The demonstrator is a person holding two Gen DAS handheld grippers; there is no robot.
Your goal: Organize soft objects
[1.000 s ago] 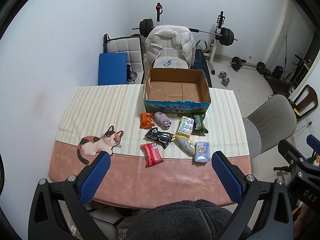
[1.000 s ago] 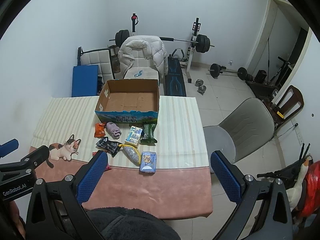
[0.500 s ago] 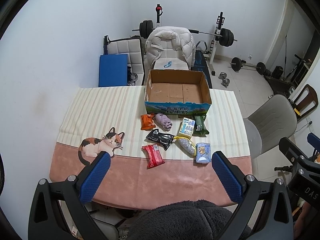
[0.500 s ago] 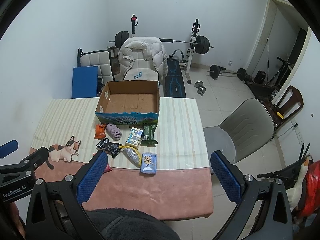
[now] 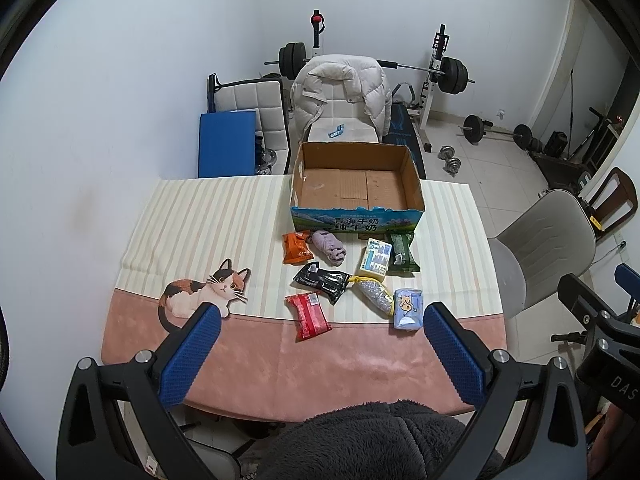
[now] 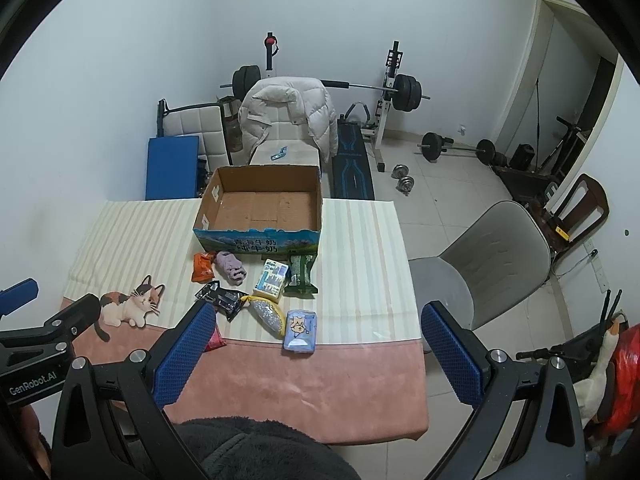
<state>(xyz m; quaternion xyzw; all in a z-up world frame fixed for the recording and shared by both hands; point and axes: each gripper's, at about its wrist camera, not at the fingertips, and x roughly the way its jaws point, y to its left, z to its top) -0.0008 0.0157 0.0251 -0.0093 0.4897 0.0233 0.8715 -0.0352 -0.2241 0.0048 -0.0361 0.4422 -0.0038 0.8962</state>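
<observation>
An empty cardboard box stands at the table's far side. In front of it lie several soft items: an orange packet, a purple cloth roll, a white-blue pack, a green packet, a black packet, a red packet, a silver-yellow pouch and a blue tissue pack. My left gripper is open and empty, high above the table's near edge. My right gripper is open and empty, to the right of it.
The table has a striped and pink cloth with a cat print. A grey chair stands at the table's right. A chair with a white jacket and a weight bench stand behind the table.
Both grippers have drawn back and up a little; the table and box sit slightly lower and farther in both views. Nothing on the table has moved.
</observation>
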